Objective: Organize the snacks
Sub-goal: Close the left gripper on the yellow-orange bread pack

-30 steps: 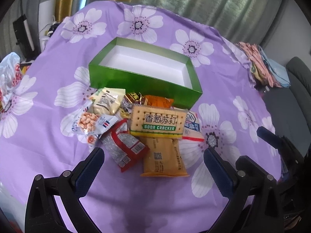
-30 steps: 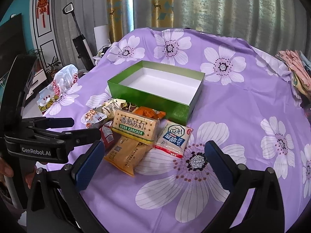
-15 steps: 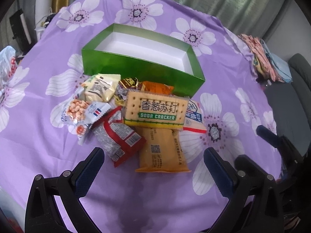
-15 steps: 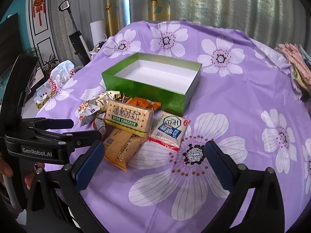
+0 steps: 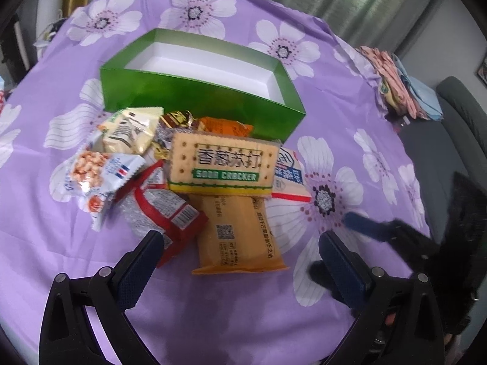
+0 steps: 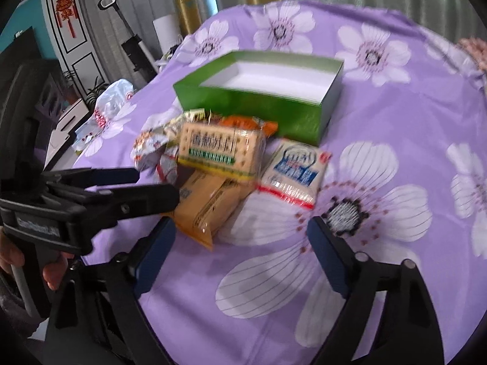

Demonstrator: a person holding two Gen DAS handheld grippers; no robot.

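A pile of snack packets lies on the purple flowered cloth in front of an empty green box (image 5: pixel 194 91) (image 6: pixel 249 106). A soda cracker pack (image 5: pixel 223 164) (image 6: pixel 220 149) tops the pile, over an orange packet (image 5: pixel 240 234) (image 6: pixel 207 206). A red and silver packet (image 5: pixel 164 210), a peanut packet (image 5: pixel 100 170) and a white and blue packet (image 6: pixel 295 170) lie around them. My left gripper (image 5: pixel 239 261) is open, just short of the orange packet. My right gripper (image 6: pixel 240 252) is open, near the pile's right side.
Folded clothes (image 5: pixel 398 91) and a grey sofa (image 5: pixel 456 127) are at the right table edge. A plastic bag (image 6: pixel 112 103) lies at the far left of the table. A vacuum (image 6: pixel 134 45) and a cabinet stand beyond. The left gripper's body (image 6: pixel 91 203) crosses the right wrist view.
Both grippers have moved forward and down toward the snack pile, which looks larger now. The right gripper has come closer to the left one. Nothing has been picked up.
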